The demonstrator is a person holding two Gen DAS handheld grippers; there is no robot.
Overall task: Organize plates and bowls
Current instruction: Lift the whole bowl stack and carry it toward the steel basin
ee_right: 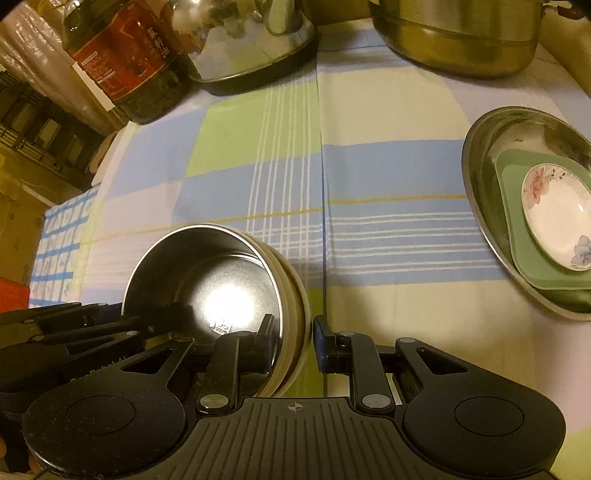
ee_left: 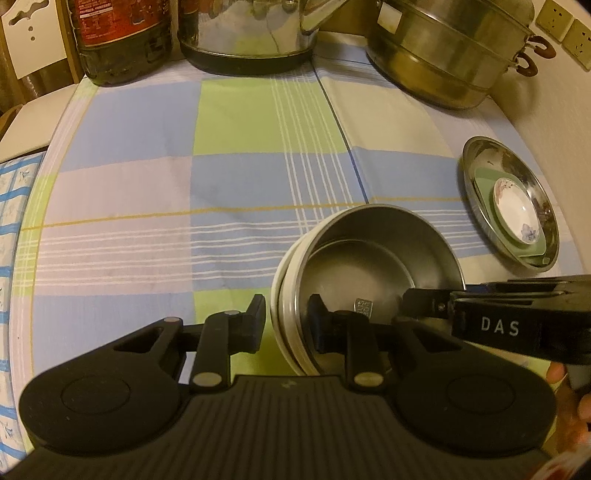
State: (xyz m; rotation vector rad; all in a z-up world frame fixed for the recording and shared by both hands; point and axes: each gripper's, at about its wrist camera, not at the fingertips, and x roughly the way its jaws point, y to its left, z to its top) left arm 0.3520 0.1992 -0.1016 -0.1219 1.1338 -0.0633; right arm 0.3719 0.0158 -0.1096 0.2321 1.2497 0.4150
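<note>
A steel bowl (ee_left: pixel 369 258) sits nested in white bowls (ee_left: pixel 282 295) on the checked cloth; it also shows in the right wrist view (ee_right: pixel 207 280). My left gripper (ee_left: pixel 286 323) straddles the stack's left rim, one finger inside, one outside, not fully closed. My right gripper (ee_right: pixel 291 341) straddles the right rim the same way; it shows in the left wrist view (ee_left: pixel 480 317). At the right, a steel plate (ee_right: pixel 480 177) holds a green square plate (ee_right: pixel 513 206) and a small floral dish (ee_right: pixel 557 221).
At the back stand an oil bottle (ee_right: pixel 122 55), a steel kettle (ee_left: pixel 247 33) and a stacked steamer pot (ee_left: pixel 443 48). The checked cloth (ee_left: pixel 184 184) covers the table. A blue-patterned cloth (ee_right: pixel 59 236) lies off the left edge.
</note>
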